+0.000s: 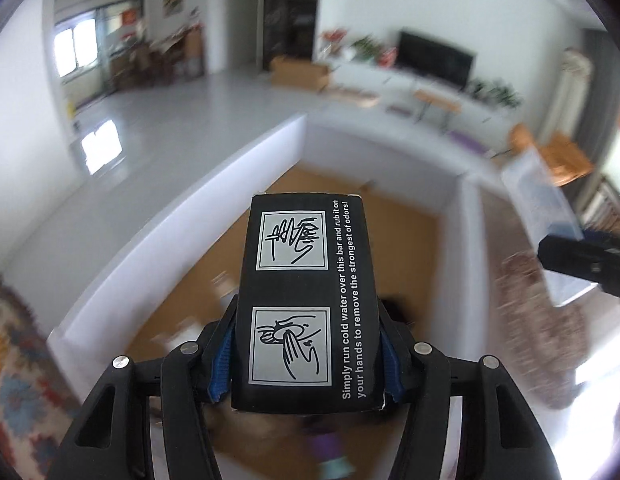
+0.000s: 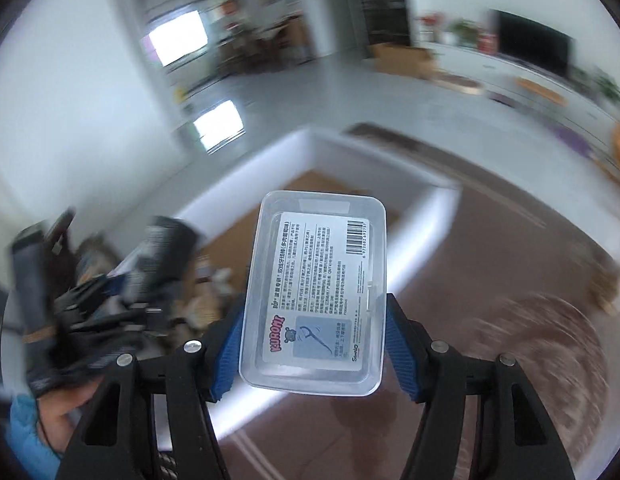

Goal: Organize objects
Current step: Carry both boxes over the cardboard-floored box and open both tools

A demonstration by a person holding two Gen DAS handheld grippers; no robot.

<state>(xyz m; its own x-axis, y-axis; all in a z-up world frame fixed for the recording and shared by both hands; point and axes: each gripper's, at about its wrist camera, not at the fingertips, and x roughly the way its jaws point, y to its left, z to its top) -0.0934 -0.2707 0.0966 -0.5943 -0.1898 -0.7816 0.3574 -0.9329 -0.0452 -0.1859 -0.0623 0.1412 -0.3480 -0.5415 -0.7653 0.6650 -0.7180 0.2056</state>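
Observation:
My left gripper (image 1: 308,364) is shut on a black box (image 1: 308,300) with white hand-washing pictures and text, held above a white-walled bin (image 1: 182,236) with a cardboard-brown floor. My right gripper (image 2: 313,352) is shut on a clear plastic floss-pick case (image 2: 315,300) with a printed label, held above the same white bin (image 2: 246,196). The right gripper with its case shows at the right edge of the left wrist view (image 1: 581,260). The left gripper and black box show blurred at the left of the right wrist view (image 2: 110,300).
Blurred small items lie on the bin floor (image 1: 222,284). A patterned rug (image 1: 18,360) lies left of the bin. A round brown mat (image 2: 537,360) lies on the dark surface to the right. A TV (image 1: 433,60) and cabinet stand far back.

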